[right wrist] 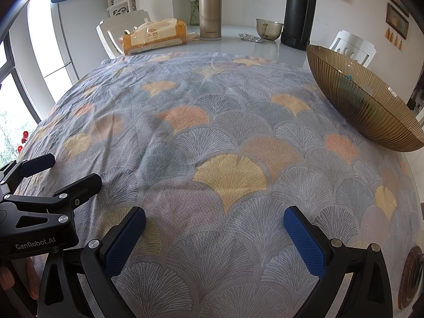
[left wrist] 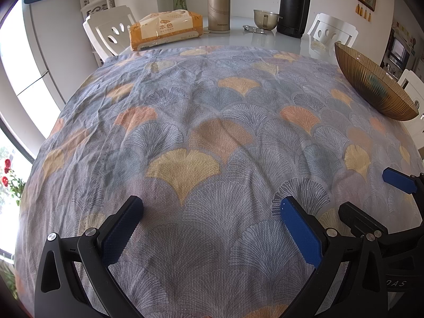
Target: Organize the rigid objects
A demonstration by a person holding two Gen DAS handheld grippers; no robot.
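Note:
An amber ribbed glass bowl (left wrist: 376, 87) (right wrist: 365, 100) stands on the right side of the cloth-covered table, with something teal dimly showing through its wall. My left gripper (left wrist: 210, 209) hovers open over the bare patterned cloth (left wrist: 198, 122), nothing between its blue pads. My right gripper (right wrist: 214, 213) is open too and holds nothing. Each gripper shows in the other's view: the right gripper (left wrist: 373, 196) at the right edge, the left gripper (right wrist: 63, 172) at the left edge. The bowl lies ahead and to the right of both.
At the table's far end stand an orange tissue pack (left wrist: 165, 29), a gold flask (left wrist: 218, 5), a tall black flask (left wrist: 294, 2), a glass cup (left wrist: 265, 18) and a blister pack (left wrist: 253, 29). White chairs (left wrist: 111, 31) ring the table. A dark round object (right wrist: 410, 278) sits at the near right edge.

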